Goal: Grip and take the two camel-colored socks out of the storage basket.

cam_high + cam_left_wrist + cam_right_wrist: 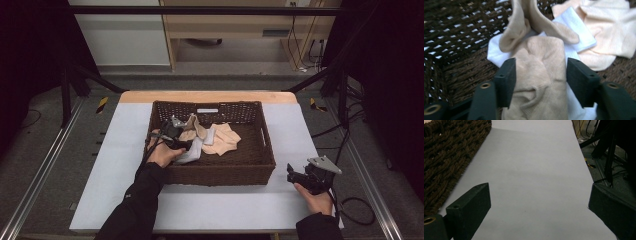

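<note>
A dark brown woven basket (215,172) sits on the white counter (115,150), toward its far half. Inside it lies a small heap of cloth: a beige sock (541,75), a white cloth (579,32) under it, and a peach cloth (609,22) spread further to the right on the basket floor. The left gripper (175,135) reaches into the left part of the basket, held by the person's left hand (162,155). In the left gripper view its jaws stand partly open on either side of the beige sock, which runs up between them and folds over at the top; whether the jaws press the sock cannot be told. The right gripper (305,177) rests over the bare counter just right of the basket's near corner, held by the right hand (317,200), its jaws spread wide with nothing between them.
</note>
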Demonstrator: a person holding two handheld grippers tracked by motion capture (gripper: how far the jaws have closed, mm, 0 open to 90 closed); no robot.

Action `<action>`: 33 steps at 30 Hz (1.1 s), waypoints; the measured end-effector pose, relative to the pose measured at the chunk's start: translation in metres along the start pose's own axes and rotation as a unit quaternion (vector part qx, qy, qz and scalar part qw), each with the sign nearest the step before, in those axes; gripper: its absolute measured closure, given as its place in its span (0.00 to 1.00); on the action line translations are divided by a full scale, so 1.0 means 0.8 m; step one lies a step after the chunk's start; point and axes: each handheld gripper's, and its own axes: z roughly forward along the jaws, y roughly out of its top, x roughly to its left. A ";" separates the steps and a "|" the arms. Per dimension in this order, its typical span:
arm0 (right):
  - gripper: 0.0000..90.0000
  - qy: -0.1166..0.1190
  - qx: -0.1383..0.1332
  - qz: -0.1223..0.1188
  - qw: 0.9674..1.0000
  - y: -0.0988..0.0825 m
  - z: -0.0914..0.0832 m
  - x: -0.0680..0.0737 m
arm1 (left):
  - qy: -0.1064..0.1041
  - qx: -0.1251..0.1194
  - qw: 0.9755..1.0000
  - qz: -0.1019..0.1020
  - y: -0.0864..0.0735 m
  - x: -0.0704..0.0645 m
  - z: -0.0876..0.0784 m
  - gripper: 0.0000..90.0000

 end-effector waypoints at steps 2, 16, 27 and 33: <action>0.05 0.000 0.000 -0.001 1.000 0.000 0.000 0.000 | -0.003 0.004 1.000 -0.005 0.000 0.001 0.000 0.56; 0.05 0.000 0.000 0.000 1.000 -0.001 0.000 -0.001 | -0.024 0.014 0.999 -0.031 0.000 0.007 -0.006 0.89; 0.05 -0.001 0.001 0.002 1.000 -0.001 -0.001 -0.002 | -0.023 -0.043 0.998 -0.048 0.003 0.013 -0.020 0.91; 0.05 -0.002 0.002 0.001 1.000 -0.001 0.000 -0.003 | -0.032 -0.092 0.993 -0.061 0.007 0.015 -0.034 0.91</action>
